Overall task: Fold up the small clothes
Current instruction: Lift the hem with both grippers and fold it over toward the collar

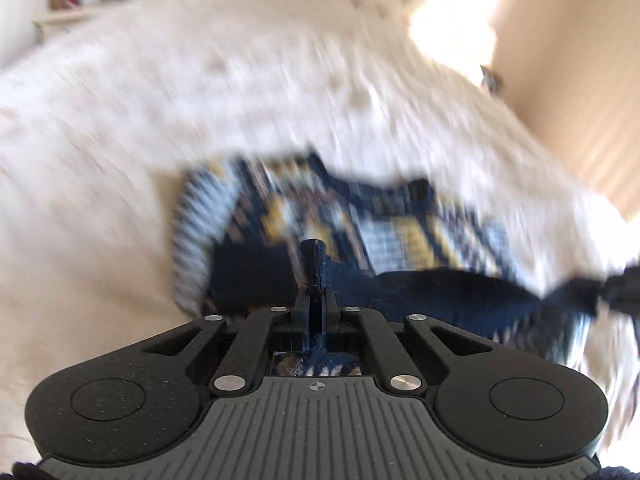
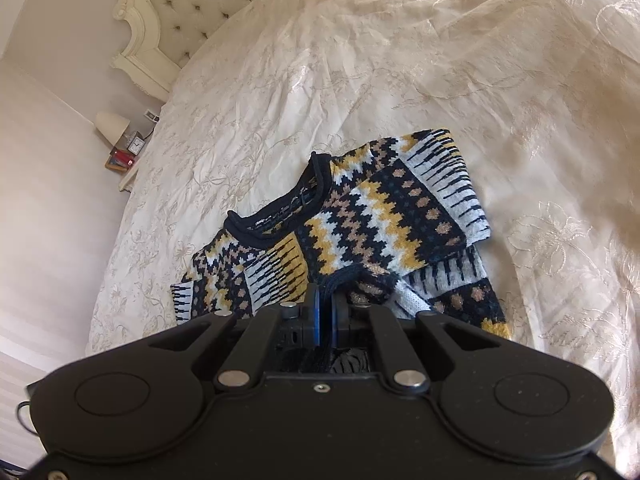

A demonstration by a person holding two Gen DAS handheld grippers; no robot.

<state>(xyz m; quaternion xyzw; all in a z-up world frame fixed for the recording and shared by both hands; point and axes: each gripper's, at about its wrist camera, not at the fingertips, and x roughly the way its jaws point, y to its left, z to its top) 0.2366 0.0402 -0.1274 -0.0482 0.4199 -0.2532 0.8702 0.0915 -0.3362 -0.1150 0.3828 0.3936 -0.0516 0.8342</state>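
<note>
A small knit sweater, navy with yellow, white and tan zigzag bands, lies on a cream bedspread. Its neck points to the upper left and a sleeve is folded across the body. My right gripper is shut on the sweater's dark hem at its near edge. In the left wrist view the sweater is motion-blurred. My left gripper is shut on its navy hem, which stretches right toward the other gripper at the frame edge.
A tufted cream headboard stands at the far end of the bed. A nightstand with a lamp, a clock and books sits to the left beside the wall. Bright window light shows in the left wrist view.
</note>
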